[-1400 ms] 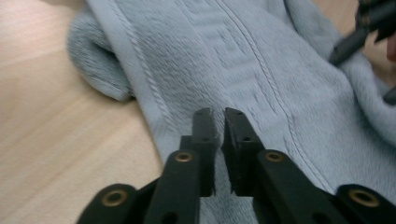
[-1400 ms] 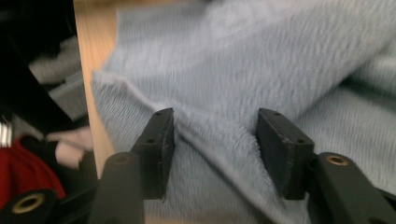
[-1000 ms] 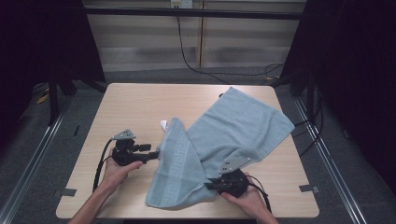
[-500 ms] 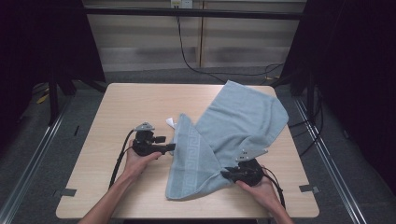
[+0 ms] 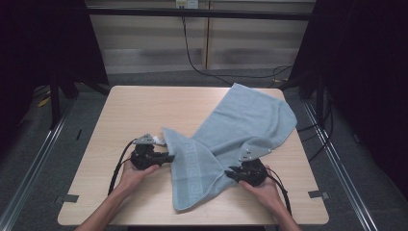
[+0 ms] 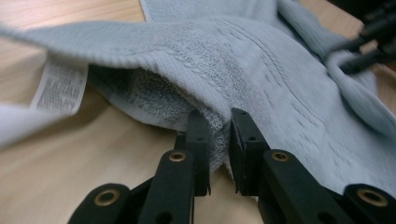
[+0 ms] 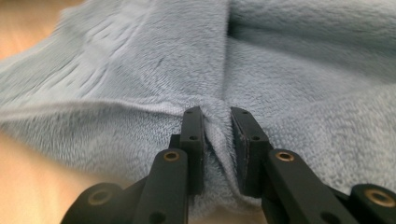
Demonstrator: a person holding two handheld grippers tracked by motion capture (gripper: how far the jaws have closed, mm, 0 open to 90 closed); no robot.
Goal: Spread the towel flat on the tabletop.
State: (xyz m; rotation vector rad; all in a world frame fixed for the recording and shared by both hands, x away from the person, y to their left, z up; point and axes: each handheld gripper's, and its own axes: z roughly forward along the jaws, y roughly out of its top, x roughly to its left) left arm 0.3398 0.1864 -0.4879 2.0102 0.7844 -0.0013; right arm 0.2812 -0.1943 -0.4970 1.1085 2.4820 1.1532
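A light blue towel (image 5: pixel 231 139) lies rumpled across the right half of the wooden table (image 5: pixel 130 110), its far corner reaching the table's back edge and a folded flap pointing toward the near edge. The left gripper (image 5: pixel 169 158) has just been closing, and its jaws now pinch the towel's left edge, near a white care label (image 6: pixel 60 86). The right gripper (image 5: pixel 231 172) has been opening slightly yet clamps a fold of towel at the near right.

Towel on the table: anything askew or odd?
Yes: the towel lies crumpled and diagonal, its far corner past the table edge. Left tool and right tool each pinch a fold. No damage.
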